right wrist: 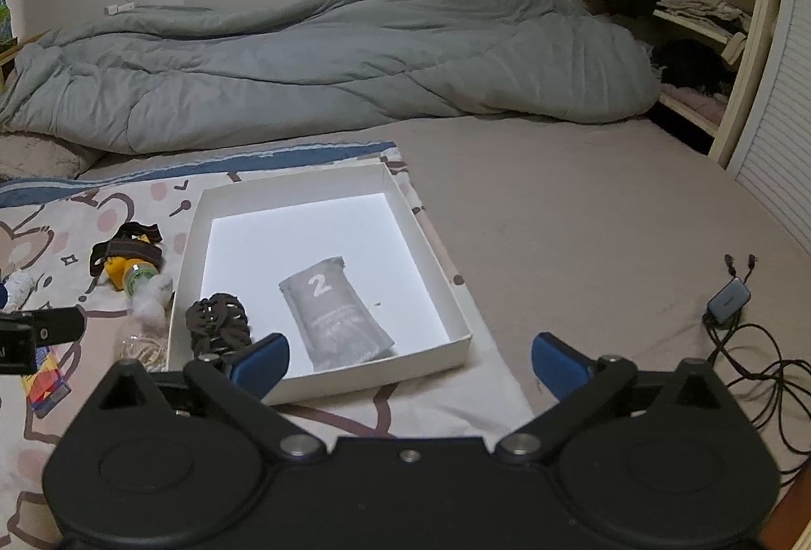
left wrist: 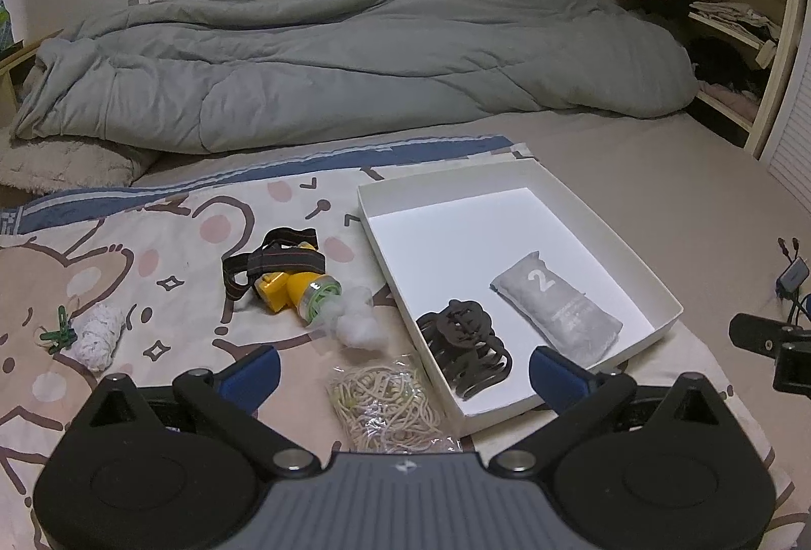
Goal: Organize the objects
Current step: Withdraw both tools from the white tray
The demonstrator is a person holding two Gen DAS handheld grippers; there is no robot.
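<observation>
A shallow white box (left wrist: 654, 284) (right wrist: 431, 263) lies on the bed. Inside it are a grey pouch marked 2 (left wrist: 557, 314) (right wrist: 334, 312) and a black hair claw (left wrist: 464, 344) (right wrist: 218, 319). Left of the box on the patterned sheet lie a yellow headlamp with a black strap (left wrist: 284, 273) (right wrist: 126, 258), a tuft of white cotton (left wrist: 355, 319) (right wrist: 152, 296), a bag of rubber bands (left wrist: 385, 403) (right wrist: 142, 350), a white cloth roll (left wrist: 99, 334) and a green clip (left wrist: 61, 334). My left gripper (left wrist: 403, 372) stands open over the rubber bands and the box's near corner, holding nothing. My right gripper (right wrist: 410, 362) is open and empty at the box's near edge.
A rumpled grey duvet (left wrist: 355, 63) (right wrist: 329, 58) lies across the far side of the bed. Shelves with clothes (left wrist: 720, 23) (right wrist: 679, 17) stand at the right. A small adapter with cables (right wrist: 730, 301) rests on the bare sheet at the right. A colourful packet (right wrist: 45, 385) lies at the left.
</observation>
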